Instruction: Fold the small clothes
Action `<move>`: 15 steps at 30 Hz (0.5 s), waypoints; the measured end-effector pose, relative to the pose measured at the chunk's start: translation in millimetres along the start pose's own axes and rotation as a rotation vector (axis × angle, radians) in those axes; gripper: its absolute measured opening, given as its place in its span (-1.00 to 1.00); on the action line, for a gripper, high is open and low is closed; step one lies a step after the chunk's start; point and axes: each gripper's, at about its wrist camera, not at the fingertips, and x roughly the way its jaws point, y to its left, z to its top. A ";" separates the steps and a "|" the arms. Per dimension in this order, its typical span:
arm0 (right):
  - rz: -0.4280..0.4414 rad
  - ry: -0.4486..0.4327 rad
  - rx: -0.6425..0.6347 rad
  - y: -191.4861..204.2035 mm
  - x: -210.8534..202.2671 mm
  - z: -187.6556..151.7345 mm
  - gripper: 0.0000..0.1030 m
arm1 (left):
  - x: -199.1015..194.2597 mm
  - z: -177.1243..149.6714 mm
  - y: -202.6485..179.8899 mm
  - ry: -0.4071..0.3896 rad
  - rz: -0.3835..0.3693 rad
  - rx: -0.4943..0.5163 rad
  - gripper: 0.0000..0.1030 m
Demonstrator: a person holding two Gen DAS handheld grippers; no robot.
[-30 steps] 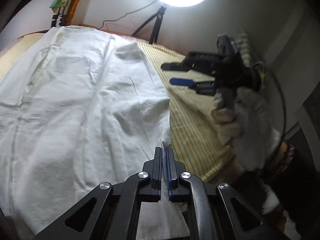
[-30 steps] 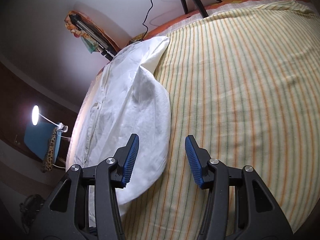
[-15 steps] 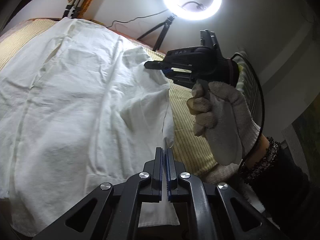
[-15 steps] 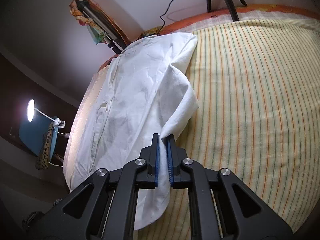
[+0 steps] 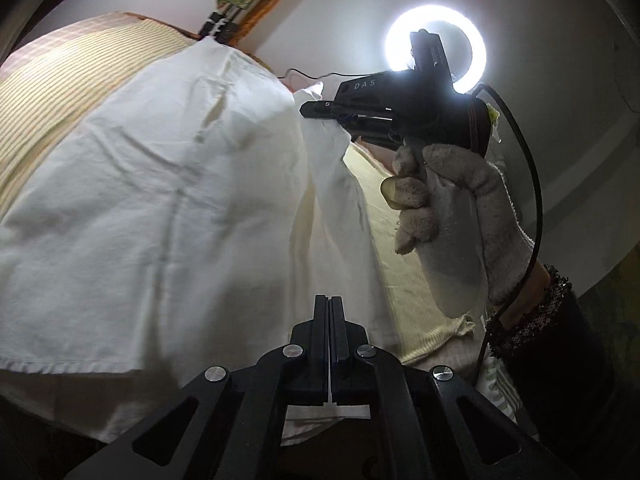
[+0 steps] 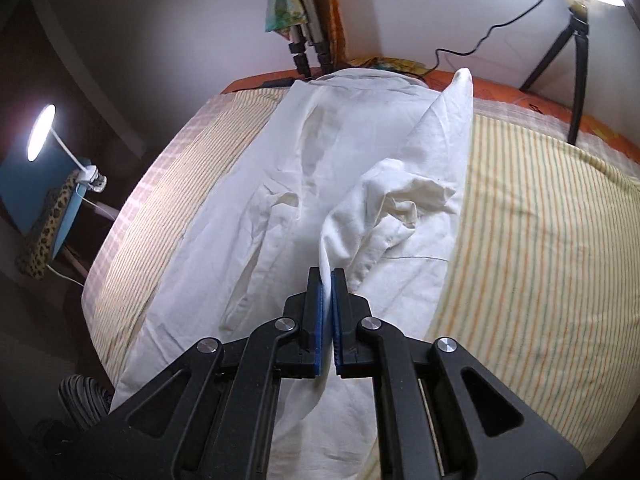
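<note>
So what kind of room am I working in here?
Most likely a bedroom set up for filming: a white garment lies on a bed with a striped sheet, a ring light on a tripod beside it.

One white garment [image 6: 304, 184]; one striped bed [image 6: 540, 240]; two grippers, left [image 5: 329, 308] and right [image 6: 327, 280]; one gloved hand [image 5: 452, 216]; one ring light [image 5: 476, 52]; one desk lamp [image 6: 40, 132]; perhaps two folded tripods [image 6: 310, 48].

Black right gripper [image 5: 310, 110] marked "DAS", blue pads [image 6: 319, 312], grey knit glove [image 5: 452, 216], beaded cuff [image 5: 532, 316]
</note>
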 end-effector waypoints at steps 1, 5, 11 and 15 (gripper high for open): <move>-0.005 0.008 -0.011 7.2 6.6 1.4 -0.90 | -3.2 -0.9 3.9 -0.002 0.005 -0.010 -1.00; -0.002 0.034 -0.023 26.4 30.7 3.8 -0.90 | -20.2 -8.2 18.3 -0.018 0.025 -0.052 -1.00; 0.053 0.094 -0.009 33.3 59.0 0.3 -0.78 | -44.9 -14.8 25.5 -0.039 0.055 -0.053 -1.00; 0.210 0.040 0.051 22.1 24.9 -9.9 -0.28 | -59.6 -11.6 22.7 -0.053 0.062 -0.033 -1.00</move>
